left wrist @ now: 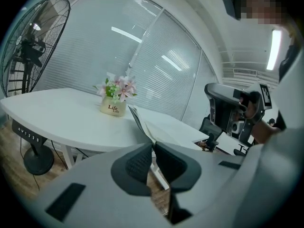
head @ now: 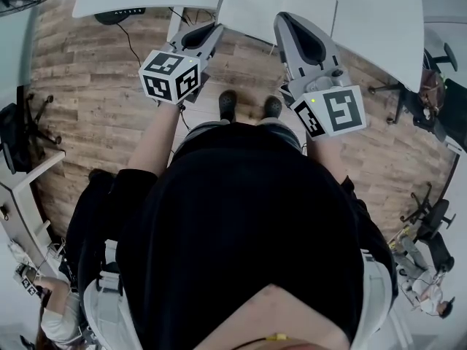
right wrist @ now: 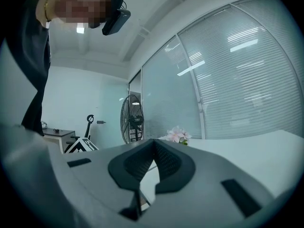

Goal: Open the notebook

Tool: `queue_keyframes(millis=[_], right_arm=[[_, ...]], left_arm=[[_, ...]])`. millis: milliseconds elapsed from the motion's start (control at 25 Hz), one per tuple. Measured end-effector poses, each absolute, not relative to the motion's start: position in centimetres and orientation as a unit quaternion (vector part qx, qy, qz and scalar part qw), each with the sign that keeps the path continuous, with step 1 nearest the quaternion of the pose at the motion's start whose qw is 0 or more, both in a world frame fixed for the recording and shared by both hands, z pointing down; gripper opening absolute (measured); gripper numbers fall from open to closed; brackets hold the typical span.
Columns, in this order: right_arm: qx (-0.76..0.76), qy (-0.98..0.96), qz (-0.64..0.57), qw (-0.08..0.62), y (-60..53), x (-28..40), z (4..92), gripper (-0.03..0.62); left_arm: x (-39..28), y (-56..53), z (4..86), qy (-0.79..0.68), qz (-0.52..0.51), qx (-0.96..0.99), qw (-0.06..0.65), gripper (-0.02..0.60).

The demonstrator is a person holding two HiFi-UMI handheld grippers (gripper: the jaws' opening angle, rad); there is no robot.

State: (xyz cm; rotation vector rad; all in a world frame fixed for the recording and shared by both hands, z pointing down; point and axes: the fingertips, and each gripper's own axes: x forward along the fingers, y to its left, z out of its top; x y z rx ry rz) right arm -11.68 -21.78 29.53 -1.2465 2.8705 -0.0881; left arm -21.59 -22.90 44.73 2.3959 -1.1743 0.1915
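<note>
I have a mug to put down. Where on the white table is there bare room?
In the left gripper view, the broad stretch of table left of the flower pot is bare, out toward the fan. It is crowded around the pot and the open notebook just right of it.

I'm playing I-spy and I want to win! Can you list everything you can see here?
table: one, white, in front of both grippers
notebook: one, white pages, lying open on the table
flower pot: one, cream with pink flowers, on the table beyond the notebook
fan: one, black, standing on the floor beside the table
floor: one, brown wood, under everything
shoes: two, black, on the floor by the table
left gripper: one, grey, jaws shut, empty
right gripper: one, grey, jaws shut, empty
</note>
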Motion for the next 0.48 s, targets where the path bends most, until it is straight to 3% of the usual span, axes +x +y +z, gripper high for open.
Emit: queue_keyframes(millis=[480], right_arm=[[-0.413,0.91,-0.045,-0.005,-22.3,-12.9,31.2,0.005]], left_arm=[[-23.1,-23.4,47.7,-0.424,0.096,0.867,0.242,0.041]])
